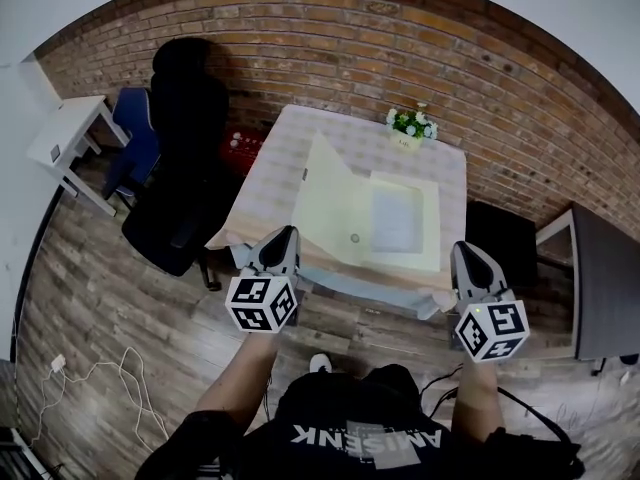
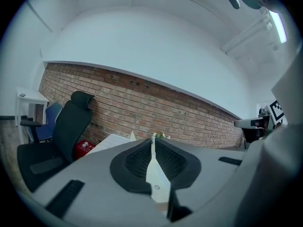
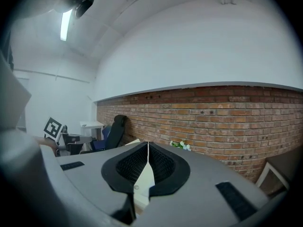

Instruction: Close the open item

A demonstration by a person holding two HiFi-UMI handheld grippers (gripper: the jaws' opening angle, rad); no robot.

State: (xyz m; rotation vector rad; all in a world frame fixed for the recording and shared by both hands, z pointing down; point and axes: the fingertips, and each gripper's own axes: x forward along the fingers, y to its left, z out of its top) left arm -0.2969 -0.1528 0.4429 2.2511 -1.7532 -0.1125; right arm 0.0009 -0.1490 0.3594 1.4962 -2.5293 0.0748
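Cream-coloured, lying open on the checked table (image 1: 268, 173): looking down at the folder (image 1: 340, 208), its left flap tilting upward. Holding the left gripper (image 1: 285, 234) just by the folder's near left corner, jaws pressing together on nothing. Holding the right gripper (image 1: 463, 251) beside the near right corner, jaws likewise meeting, empty. Also seeing a flower pot (image 1: 408, 128) at the far edge.

Open folder (image 1: 345, 213) on table (image 1: 268, 173), flowerpot (image 1: 409, 128) behind it; office chair (image 1: 185, 158) left of table
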